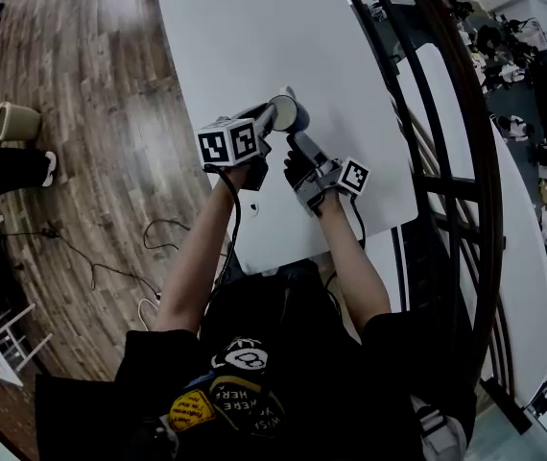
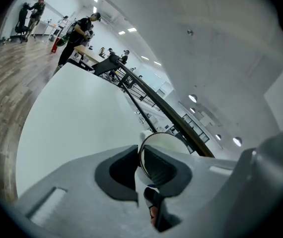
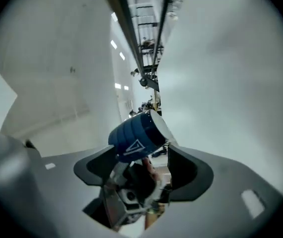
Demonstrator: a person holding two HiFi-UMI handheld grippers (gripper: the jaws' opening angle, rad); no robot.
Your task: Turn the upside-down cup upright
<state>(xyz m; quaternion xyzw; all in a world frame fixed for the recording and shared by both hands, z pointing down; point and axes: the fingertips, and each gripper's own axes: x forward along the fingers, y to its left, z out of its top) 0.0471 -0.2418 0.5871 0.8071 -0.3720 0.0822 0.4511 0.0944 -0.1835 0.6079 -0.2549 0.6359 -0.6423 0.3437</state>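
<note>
While left gripper (image 2: 140,158) pinches the cup (image 3: 134,135) wall mid-frame, right gripper (image 3: 142,157) gapes empty beneath; rotate slowly, pinch firm.

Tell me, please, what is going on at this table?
A person works two handheld grippers over the white table. The left gripper is clamped on the rim of a dark blue, white-lined cup, which is tipped on its side, not yet upright. The right gripper, jaws apart, hovers close to it.
</note>
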